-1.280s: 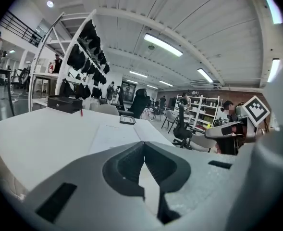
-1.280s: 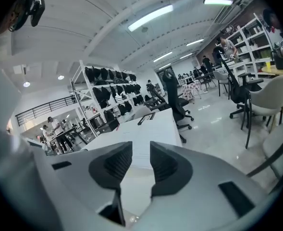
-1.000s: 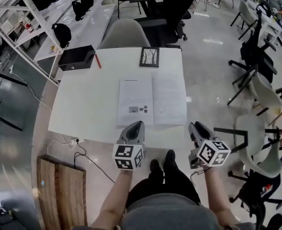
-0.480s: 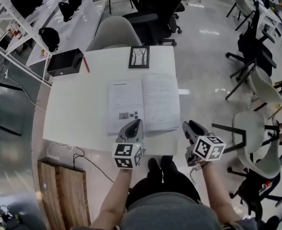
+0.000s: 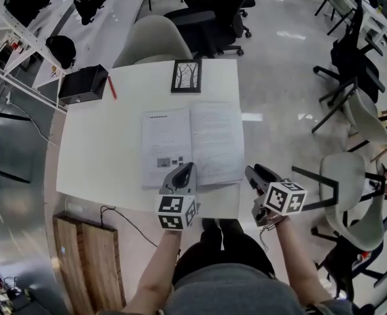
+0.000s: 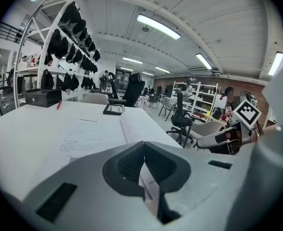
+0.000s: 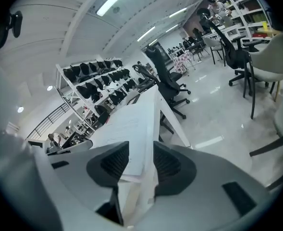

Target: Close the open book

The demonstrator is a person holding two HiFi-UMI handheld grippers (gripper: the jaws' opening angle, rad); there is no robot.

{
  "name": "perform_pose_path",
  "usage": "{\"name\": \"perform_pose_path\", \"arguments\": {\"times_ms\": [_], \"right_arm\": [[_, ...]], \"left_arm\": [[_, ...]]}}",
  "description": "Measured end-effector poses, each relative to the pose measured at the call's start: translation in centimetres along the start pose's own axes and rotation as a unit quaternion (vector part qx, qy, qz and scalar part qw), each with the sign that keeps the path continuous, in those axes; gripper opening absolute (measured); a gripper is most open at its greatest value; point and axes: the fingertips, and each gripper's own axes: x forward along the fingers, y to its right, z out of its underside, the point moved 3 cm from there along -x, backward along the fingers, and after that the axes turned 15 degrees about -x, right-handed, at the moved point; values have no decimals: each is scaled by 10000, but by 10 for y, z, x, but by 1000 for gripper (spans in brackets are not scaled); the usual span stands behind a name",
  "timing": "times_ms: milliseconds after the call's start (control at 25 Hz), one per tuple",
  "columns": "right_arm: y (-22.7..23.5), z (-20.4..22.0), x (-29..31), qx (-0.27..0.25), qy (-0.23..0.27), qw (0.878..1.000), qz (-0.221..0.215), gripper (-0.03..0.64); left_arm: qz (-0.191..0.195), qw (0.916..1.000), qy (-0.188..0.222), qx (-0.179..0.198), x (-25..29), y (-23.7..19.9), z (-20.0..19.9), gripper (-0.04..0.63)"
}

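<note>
Hovering both grippers at lower edge of open book (image 5: pixel 193 144), which is lying flat mid-frame on white tabletop (image 5: pixel 101 156). Left gripper (image 5: pixel 187 169) jaws pressed together, pinching nothing, tips showing over book's lower edge near spine; contact unclear. Right gripper (image 5: pixel 250 173) hanging just off tabletop's right edge, jaws spread, having just been opening, nothing between pads. Risks: right jaws catching only top sheets, not cover, creasing page; book sliding up-frame toward picture frame (image 5: pixel 186 75) if pushed instead of lifted.
</note>
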Motion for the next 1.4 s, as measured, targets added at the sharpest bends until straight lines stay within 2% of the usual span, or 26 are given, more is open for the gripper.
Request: {"name": "perform_pose_path", "arguments": {"times_ms": [200,520,1080,1400], "right_arm": [[3,5,7,105,-129,9998,-124,167],[4,7,18,145,-321,9986,-404,184],[11,20,36,285,-734,9946,-675,215],[11,27,43,739,-811,9881,-1081,210]], "left_arm": [[-84,9992,-391,79,12,3,14,8],[-346,9961,-682,438,20,6,22,8],[-399,9942,-821,561,24,5,25,8],[-387,9946,-815,522,24,4,26,8]]}}
